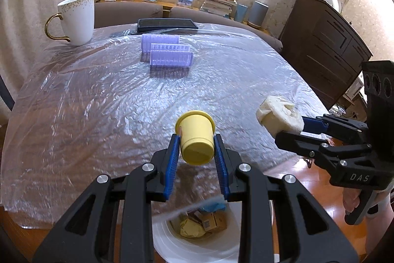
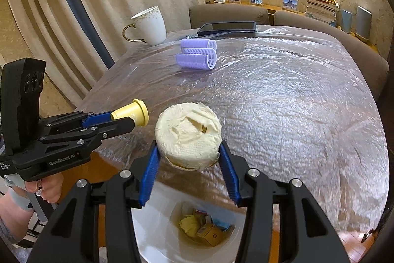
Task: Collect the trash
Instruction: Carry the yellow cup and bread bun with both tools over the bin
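Note:
My left gripper [image 1: 197, 142] is shut on a small yellow cup [image 1: 196, 137], held on its side above the table's near edge. In the right wrist view the same yellow cup [image 2: 134, 113] pokes out of the left gripper [image 2: 123, 121] at the left. My right gripper [image 2: 188, 152] is shut on a squashed cream paper roll [image 2: 188, 133]. That paper roll [image 1: 279, 115] also shows at the right of the left wrist view, in the right gripper [image 1: 293, 131]. Below both grippers stands a white trash bin [image 2: 157, 218] with yellow wrappers and small cartons inside; the bin [image 1: 165, 231] sits beside the table.
The table [image 1: 98, 102] is covered with crinkled clear plastic. On it lie purple hair rollers [image 1: 167, 53], a white mug with a gold handle [image 1: 76, 19] at the far left and a black tablet [image 1: 167, 25] at the back. Chairs, a book stack and a dark cabinet [image 1: 327, 46] stand behind.

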### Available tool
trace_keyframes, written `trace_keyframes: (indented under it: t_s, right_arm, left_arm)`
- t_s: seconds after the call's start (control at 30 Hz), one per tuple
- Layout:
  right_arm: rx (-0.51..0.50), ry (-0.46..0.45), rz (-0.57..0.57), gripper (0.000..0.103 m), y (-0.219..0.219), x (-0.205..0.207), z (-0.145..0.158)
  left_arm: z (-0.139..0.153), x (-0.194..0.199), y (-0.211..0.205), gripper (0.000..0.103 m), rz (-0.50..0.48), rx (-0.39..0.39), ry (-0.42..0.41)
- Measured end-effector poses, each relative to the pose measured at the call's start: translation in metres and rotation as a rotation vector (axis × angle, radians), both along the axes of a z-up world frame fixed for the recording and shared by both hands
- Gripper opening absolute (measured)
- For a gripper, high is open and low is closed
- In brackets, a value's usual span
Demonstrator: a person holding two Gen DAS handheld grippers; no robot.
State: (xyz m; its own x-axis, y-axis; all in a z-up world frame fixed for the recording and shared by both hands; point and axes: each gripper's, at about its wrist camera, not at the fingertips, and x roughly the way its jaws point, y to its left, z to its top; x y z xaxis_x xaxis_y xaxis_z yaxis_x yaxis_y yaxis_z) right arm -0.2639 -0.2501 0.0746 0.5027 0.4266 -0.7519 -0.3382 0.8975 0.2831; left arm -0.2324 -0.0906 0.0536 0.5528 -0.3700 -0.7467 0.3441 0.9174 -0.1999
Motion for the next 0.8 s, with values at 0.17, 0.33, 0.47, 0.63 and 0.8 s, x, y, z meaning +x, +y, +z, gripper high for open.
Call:
trace_keyframes:
  t_s: [0.17, 0.33, 0.47, 0.63, 0.8]
  right_arm:
    - [0.009, 0.005, 0.01, 0.047, -0.003, -0.016, 0.001]
    - [0.013, 0.01, 0.014, 0.047, -0.005, -0.033, -0.001]
    - [0.026, 0.023, 0.019, 0.047, -0.009, -0.045, -0.003]
    - [0.029, 0.041, 0.032, 0.047, -0.011, -0.06, -0.007]
    - [0.033, 0.065, 0.042, 0.047, -0.013, -0.072, -0.013]
  left_arm:
    - [0.004, -0.017, -0.001, 0.031, -0.013, -0.003, -0.002]
    - [0.003, -0.032, -0.004, 0.031, -0.023, -0.005, 0.007]
    - [0.001, -0.045, -0.006, 0.031, -0.034, 0.0, 0.018]
    - [-0.004, -0.059, -0.011, 0.031, -0.046, 0.015, 0.036]
    - [-0.01, -0.071, -0.015, 0.031, -0.052, 0.02, 0.055]
